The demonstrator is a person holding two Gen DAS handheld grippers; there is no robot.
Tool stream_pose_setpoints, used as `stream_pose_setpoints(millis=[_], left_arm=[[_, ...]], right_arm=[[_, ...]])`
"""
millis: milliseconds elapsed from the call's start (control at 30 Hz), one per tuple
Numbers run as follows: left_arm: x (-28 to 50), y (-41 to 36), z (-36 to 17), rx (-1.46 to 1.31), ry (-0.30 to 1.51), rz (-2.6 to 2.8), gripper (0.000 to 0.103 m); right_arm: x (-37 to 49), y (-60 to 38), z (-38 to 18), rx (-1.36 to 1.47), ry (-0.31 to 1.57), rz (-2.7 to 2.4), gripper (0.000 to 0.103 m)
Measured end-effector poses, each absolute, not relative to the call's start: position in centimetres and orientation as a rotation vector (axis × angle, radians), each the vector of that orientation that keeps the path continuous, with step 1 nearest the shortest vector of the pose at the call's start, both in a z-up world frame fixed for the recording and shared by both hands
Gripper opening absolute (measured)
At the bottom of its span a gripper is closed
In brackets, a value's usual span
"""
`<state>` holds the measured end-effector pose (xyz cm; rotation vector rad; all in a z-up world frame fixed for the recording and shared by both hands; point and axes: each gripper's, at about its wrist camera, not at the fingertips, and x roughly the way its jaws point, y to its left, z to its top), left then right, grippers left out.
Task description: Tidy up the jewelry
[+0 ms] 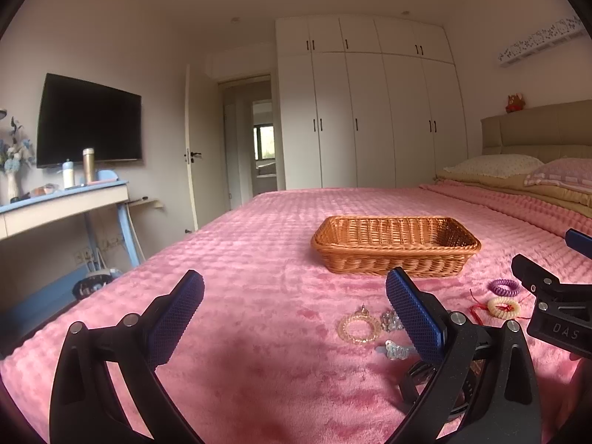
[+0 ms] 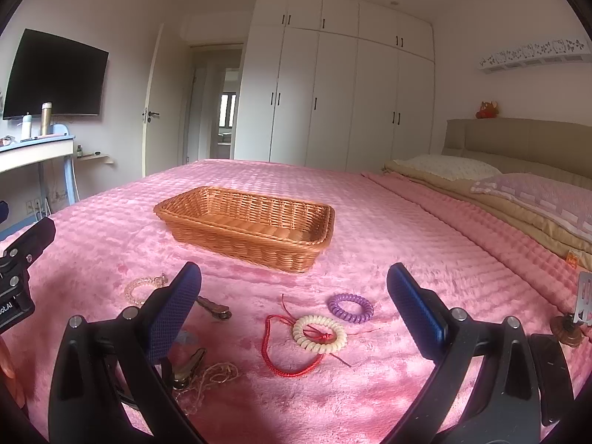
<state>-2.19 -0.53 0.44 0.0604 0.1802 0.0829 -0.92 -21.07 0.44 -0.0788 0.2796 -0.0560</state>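
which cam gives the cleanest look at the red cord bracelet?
Right wrist. The red cord bracelet lies whole between the open fingers, its loop partly under the cream coil hair tie. In the left wrist view only short red strands show beside that tie, far right, next to the right gripper's body.

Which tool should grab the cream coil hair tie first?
Probably right. The right tool is open with the cream spiral hair tie lying between its fingers; for the left tool, that tie lies off to its right, beyond its finger.

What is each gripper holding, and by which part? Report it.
Nothing is held. The left gripper and right gripper both stand open above the pink bedspread.
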Motion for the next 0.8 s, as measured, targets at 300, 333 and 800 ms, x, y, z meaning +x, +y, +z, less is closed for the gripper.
stream_pose_setpoints(millis=[300, 333, 800], left_arm=[[-2.31, -0.45, 0.28, 0.054, 0.197, 0.077, 0.095], [-1.71, -0.19, 0.39, 0.051, 0.199, 0.079, 0.095], [-1.45, -0.18, 0.26, 0.041, 0.213, 0.078, 0.095]], right_arm=[[-0.91, -20.99, 0.4, -0.098, 0.285, -0.054, 0.097], [-0.92, -20.97, 0.41, -0.101, 0.285, -0.054, 0.097], [-1.03, -20.93, 0.32, -0.095, 0.277, -0.054, 0.097]])
